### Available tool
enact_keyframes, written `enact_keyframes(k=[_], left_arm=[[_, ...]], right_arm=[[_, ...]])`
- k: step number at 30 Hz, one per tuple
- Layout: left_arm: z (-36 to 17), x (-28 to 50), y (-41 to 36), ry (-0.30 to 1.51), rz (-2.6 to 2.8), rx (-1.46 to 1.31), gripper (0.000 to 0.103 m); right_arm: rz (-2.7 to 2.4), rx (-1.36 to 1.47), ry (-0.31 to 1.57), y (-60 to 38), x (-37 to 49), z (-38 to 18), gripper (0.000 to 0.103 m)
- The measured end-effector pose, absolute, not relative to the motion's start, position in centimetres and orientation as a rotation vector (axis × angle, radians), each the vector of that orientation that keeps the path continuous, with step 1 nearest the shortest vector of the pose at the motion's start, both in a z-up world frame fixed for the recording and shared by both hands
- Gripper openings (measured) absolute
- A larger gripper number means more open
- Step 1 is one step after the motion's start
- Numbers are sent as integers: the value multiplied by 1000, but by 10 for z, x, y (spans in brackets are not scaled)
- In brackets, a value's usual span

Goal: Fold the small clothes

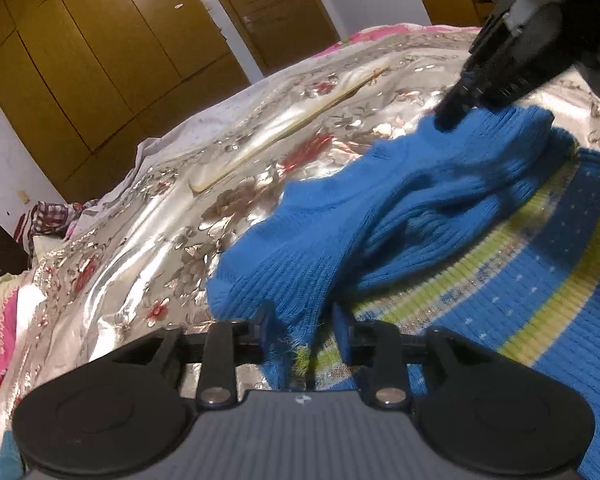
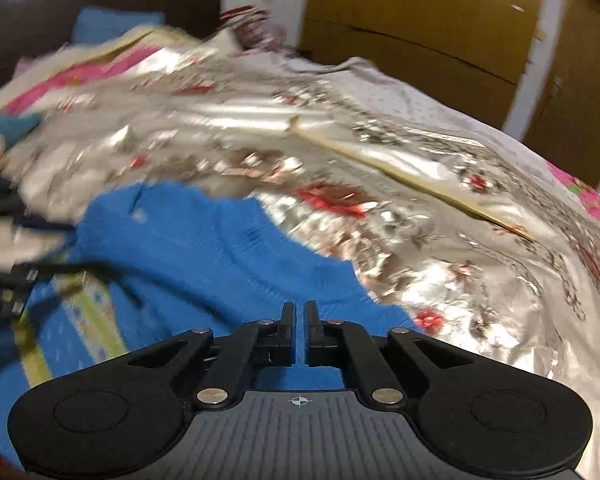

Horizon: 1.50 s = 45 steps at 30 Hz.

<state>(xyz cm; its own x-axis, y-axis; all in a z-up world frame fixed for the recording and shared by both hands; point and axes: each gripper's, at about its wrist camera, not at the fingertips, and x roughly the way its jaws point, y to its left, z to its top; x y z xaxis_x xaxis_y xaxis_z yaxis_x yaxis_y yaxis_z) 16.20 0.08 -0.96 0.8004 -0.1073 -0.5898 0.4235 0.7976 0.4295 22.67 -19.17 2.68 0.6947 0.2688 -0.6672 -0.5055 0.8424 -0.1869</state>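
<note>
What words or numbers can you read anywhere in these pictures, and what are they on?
No words or numbers can be read.
Left gripper: a tiny white mark on its grey body, too small to read.
Right gripper: a small crosshair sign on its grey body, no letters.
Blue sweater: stripes and dots only, no label showing.
Floral bedspread: flowers only, no writing.

Sweater (image 1: 420, 200): blue ribbed knit, with lime-green and white-flecked bands beside the left tongs (image 1: 302, 320). Bedspread (image 1: 180, 184) beyond the tongs: glossy silver, red floral print.
</note>
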Motion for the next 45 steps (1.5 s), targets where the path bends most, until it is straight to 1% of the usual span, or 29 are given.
enact_keyframes(k=[3,4,5,6,7,8,10,13,15,16,17,18,19,20,26,31,33,35,38,40,43,45], left_arm=[[-16,173,-3,590,-275,593,42],[-18,177,-3,591,-262,601,42],[-20,180,-3,592,-247,612,42],[-21,183,-2,594,-237,615,41],[-20,185,0,596,-232,605,35],[-18,186,2,598,-228,591,32],[-14,187,7,594,-223,557,27],[-6,187,14,578,-238,496,24],[-3,185,15,570,-242,486,23],[-2,185,14,567,-243,486,23],[-2,185,14,567,-244,486,22],[-2,186,14,566,-244,486,22],[-1,186,14,564,-241,483,21],[0,186,15,563,-238,477,21],[14,190,24,537,-211,434,19],[37,181,35,477,-208,347,19],[36,173,38,477,-230,327,19],[28,166,37,501,-253,336,19],[1,157,32,576,-270,396,19],[-12,155,31,624,-268,417,20],[-20,152,33,659,-237,421,21],[-18,153,35,663,-214,411,21]], right_arm=[[461,-430,696,-183,224,14,11],[469,-444,701,-180,224,10,14],[476,-462,702,-177,224,7,22],[483,-485,702,-174,224,4,27],[491,-507,699,-172,225,2,35],[495,-526,697,-170,225,0,36],[505,-547,710,-168,231,-5,36],[511,-539,732,-169,238,-11,36],[505,-500,752,-173,242,-11,31],[504,-470,764,-175,244,-10,27],[505,-458,771,-176,244,-9,18],[505,-458,773,-176,243,-8,13],[507,-459,775,-176,242,-7,3],[506,-458,772,-176,240,-5,1],[434,-433,662,-176,238,32,0],[378,-406,434,-173,223,93,0],[372,-419,392,-175,205,101,0],[363,-456,408,-177,186,88,0],[353,-480,532,-184,164,45,0],[360,-437,642,-191,154,14,0],[357,-337,680,-197,141,-3,1],[349,-248,662,-203,137,1,9]])
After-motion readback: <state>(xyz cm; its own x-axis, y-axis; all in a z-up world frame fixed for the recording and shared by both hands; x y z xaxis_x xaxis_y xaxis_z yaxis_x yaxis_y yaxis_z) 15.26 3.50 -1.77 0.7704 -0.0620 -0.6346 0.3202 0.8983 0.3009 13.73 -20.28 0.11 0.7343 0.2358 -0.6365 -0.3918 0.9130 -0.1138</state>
